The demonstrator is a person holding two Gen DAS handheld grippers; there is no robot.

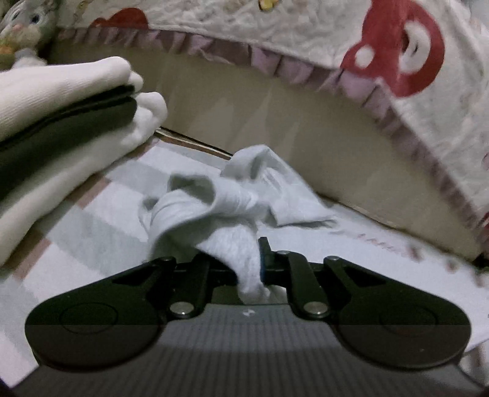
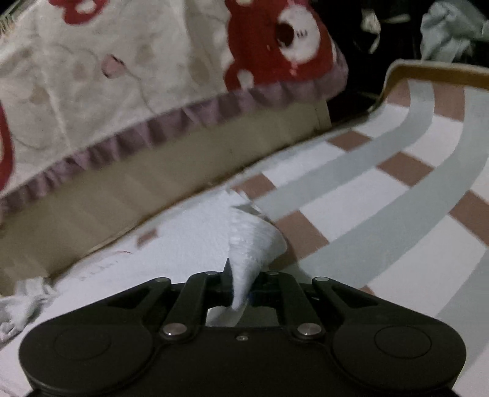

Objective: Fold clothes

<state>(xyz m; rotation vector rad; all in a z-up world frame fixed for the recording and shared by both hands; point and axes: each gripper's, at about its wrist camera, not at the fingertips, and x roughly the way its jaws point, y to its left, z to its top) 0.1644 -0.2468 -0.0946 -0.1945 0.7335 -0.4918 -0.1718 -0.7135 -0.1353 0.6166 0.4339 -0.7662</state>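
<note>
A pale blue-white garment [image 1: 232, 201] lies bunched on the checked cloth surface [image 1: 76, 232]. My left gripper [image 1: 249, 259] is shut on a bunched fold of it, which passes between the jaws. In the right wrist view the same pale garment [image 2: 195, 241] spreads flat to the left, and my right gripper [image 2: 241, 284] is shut on a raised corner of it. The fingertips of both grippers are mostly hidden by the cloth.
A stack of folded white and black clothes [image 1: 61, 122] sits at the left. A beige bed side [image 1: 275, 128] with a frilled white-and-red bedspread [image 2: 122, 76] runs along the back. The checked surface's wooden edge [image 2: 428, 68] is at the far right, with more clothes [image 2: 449, 27] beyond.
</note>
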